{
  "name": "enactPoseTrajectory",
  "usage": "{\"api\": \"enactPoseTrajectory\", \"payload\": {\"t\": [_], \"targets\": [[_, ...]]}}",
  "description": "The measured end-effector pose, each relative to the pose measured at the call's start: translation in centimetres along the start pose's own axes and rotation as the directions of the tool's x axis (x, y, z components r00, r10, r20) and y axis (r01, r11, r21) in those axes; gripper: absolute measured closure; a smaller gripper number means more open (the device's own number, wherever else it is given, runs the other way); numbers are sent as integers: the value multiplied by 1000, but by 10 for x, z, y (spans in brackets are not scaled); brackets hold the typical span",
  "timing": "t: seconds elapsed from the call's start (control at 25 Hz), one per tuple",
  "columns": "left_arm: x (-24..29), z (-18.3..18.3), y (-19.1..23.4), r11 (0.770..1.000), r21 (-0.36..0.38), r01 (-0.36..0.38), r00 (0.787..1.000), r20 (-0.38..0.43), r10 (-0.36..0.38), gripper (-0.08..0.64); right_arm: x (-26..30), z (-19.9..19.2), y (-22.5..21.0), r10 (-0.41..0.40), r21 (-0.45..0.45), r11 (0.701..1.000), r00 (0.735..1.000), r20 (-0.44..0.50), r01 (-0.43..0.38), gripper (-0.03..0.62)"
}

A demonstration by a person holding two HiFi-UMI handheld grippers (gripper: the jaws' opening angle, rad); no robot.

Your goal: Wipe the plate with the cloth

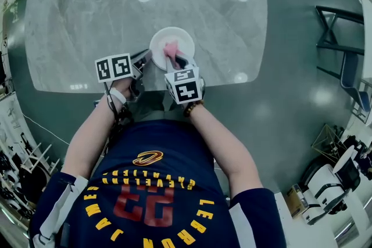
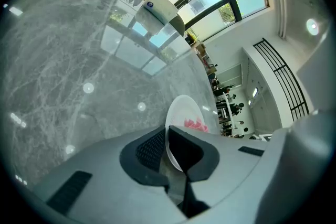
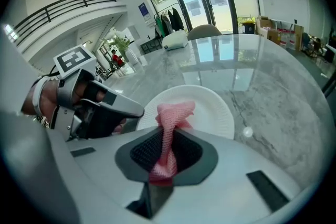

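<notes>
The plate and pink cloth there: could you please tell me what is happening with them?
A person works at the marble table with a gripper in each hand. The left gripper is clamped on the near rim of the white plate. The right gripper is shut on the pink cloth, its bunched free end over the plate's middle.

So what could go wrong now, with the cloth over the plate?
The left gripper pinches the plate only by its rim, so a hard wipe might tip it or make it slip. The right gripper holds the cloth in a thin bunch, so its jaws could scrape the plate. The plate sits near the table edge.
</notes>
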State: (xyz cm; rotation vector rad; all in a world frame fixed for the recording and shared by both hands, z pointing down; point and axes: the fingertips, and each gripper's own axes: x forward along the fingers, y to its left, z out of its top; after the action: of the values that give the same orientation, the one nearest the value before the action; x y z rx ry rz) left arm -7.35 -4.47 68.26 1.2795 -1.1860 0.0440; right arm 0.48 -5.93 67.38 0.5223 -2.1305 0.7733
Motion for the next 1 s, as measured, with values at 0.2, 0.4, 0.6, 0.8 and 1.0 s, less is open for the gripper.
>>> {"api": "enactPoseTrajectory", "payload": {"t": [0.2, 0.4, 0.6, 0.8, 1.0], "targets": [[2, 0, -1, 1000, 11, -6, 1000, -8, 6, 537, -11, 1, -29, -52, 49, 998, 998, 35, 50, 551], [2, 0, 0, 1000, 22, -13, 1000, -16, 13, 537, -22, 7, -53, -102, 109, 990, 993, 66, 94, 552], [2, 0, -1, 1000, 19, -17, 1000, -13, 17, 537, -26, 9, -52, -110, 117, 988, 992, 64, 102, 552], [0, 2, -1, 1000, 16, -22, 1000, 7, 22, 537, -24, 17, -20, -54, 58, 997, 995, 79, 49, 551], [0, 3, 0, 1000, 12, -26, 999, 25, 26, 537, -10, 16, 20, 21, -10, 1000, 998, 52, -20, 552]]}}
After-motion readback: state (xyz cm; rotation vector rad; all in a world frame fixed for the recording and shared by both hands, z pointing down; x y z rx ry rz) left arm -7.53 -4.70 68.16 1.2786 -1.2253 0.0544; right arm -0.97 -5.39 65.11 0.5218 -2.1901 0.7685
